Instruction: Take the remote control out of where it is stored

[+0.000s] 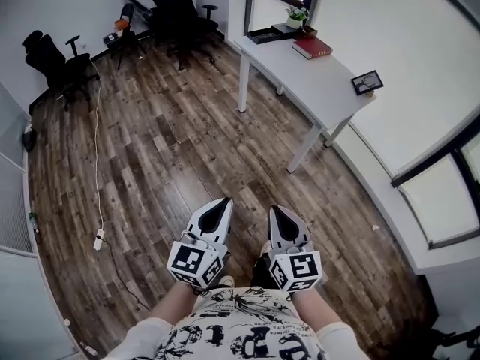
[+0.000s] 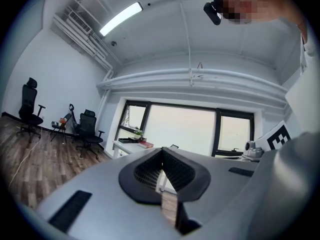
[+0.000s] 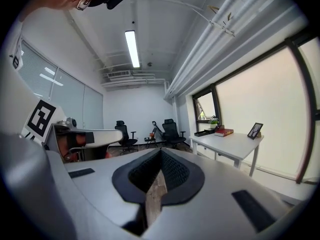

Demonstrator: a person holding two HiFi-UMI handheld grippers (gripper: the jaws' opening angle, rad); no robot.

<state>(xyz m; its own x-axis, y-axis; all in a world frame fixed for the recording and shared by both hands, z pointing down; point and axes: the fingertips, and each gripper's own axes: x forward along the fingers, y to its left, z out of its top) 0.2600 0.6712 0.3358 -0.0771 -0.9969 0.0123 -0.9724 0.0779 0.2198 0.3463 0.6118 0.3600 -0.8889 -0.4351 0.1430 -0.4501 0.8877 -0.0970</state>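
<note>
Patterned shirt (image 1: 240, 332) fills the bottom edge; just ahead, left gripper (image 1: 223, 203) and right gripper (image 1: 274, 210) sit side by side above wooden floor (image 1: 172, 148), both jaws clenched on nothing. White desk (image 1: 300, 70), well ahead, carries a black tray (image 1: 264, 34), red book (image 1: 312, 47) and picture frame (image 1: 367, 82); the remote control cannot be made out

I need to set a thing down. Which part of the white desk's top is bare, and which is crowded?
Bare: the long middle of the desk, between the red book and the picture frame. Crowded: the far end, with black tray, potted plant and book.
</note>
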